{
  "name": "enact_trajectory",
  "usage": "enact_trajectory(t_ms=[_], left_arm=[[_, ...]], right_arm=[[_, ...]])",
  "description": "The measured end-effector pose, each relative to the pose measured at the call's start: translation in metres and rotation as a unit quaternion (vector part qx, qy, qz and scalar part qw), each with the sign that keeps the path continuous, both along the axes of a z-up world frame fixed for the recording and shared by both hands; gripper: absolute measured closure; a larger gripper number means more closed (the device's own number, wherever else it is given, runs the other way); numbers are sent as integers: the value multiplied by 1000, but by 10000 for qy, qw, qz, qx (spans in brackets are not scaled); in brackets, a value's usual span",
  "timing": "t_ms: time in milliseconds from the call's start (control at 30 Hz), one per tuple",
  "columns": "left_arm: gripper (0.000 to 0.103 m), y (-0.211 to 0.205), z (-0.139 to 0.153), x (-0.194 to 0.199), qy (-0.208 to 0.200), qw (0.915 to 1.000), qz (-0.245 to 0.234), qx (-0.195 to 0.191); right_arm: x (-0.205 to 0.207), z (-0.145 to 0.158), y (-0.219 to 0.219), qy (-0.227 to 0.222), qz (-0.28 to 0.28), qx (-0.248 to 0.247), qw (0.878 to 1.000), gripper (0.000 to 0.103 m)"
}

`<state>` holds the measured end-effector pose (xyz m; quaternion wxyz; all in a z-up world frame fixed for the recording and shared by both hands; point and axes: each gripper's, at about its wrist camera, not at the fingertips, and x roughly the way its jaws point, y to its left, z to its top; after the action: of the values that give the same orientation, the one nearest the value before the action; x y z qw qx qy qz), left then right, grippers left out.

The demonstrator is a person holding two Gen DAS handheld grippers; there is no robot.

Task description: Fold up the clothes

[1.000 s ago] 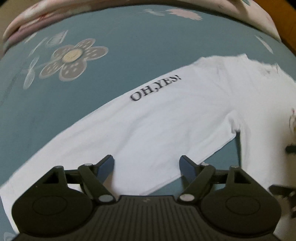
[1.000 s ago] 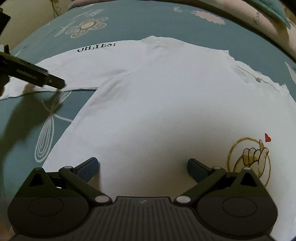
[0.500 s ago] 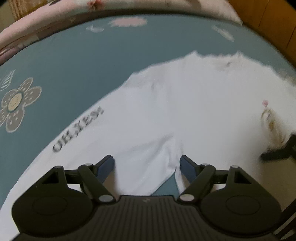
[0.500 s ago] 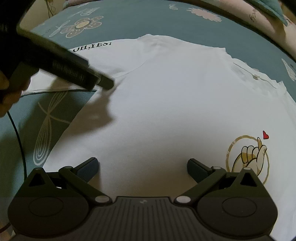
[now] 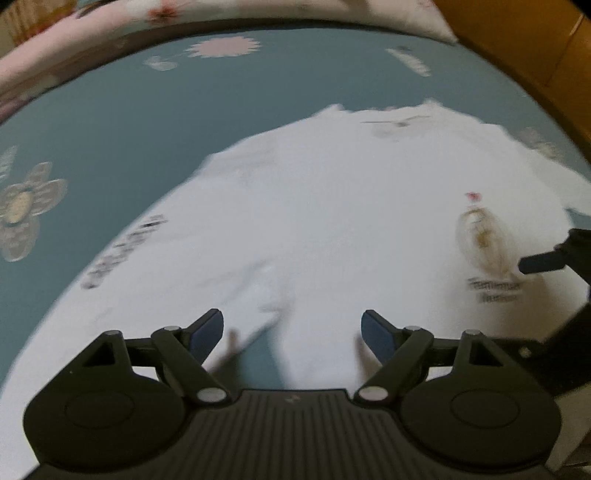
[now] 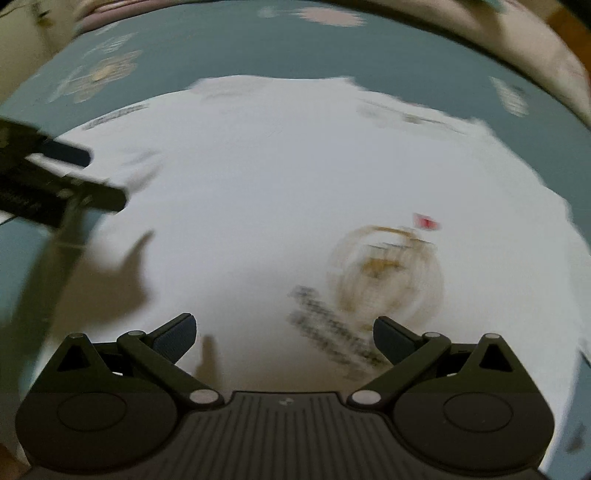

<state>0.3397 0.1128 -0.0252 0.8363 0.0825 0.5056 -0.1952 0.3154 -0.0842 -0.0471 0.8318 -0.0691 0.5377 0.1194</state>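
Note:
A white long-sleeved shirt (image 5: pixel 332 206) lies flat on a teal bedsheet (image 5: pixel 147 122), blurred in both views. It has black lettering on the left sleeve (image 5: pixel 122 254) and a gold hand print with a red heart (image 6: pixel 388 266) on the chest. My left gripper (image 5: pixel 291 330) is open and empty, just above the left armpit where sleeve meets body. My right gripper (image 6: pixel 284 334) is open and empty over the lower chest, beside the print. The left gripper also shows at the left of the right wrist view (image 6: pixel 74 177).
The bedsheet has flower prints (image 5: pixel 26 206). A pink floral pillow or quilt (image 5: pixel 258 7) lies along the far edge. A wooden headboard or wall (image 5: pixel 535 48) stands at the far right. Bare sheet surrounds the shirt.
My left gripper has swung right from the lettered sleeve to the armpit and body. My right gripper has moved right and forward, bringing the chest print to the middle of its view.

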Motion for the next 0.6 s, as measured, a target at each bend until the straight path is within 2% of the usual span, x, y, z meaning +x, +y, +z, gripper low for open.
enact_trajectory(t_ms=[100, 200, 300, 433, 600], left_arm=[[21, -33, -5, -4, -13, 9992, -402, -70], [21, -60, -15, -10, -88, 9960, -881, 134], [21, -71, -31, -15, 61, 9935, -1064, 393], [11, -63, -42, -19, 272, 9966, -654, 430], [8, -68, -41, -21, 488, 9970, 30, 605]], right_arm=[[-2, 5, -33, -125, -521, -220, 9983, 0], [-8, -1, -53, -47, -591, -152, 9981, 0], [-13, -8, -73, 31, -662, -85, 9978, 0], [-21, -16, -100, 135, -755, 5, 9971, 0], [-30, -26, -134, 266, -871, 118, 9958, 0]])
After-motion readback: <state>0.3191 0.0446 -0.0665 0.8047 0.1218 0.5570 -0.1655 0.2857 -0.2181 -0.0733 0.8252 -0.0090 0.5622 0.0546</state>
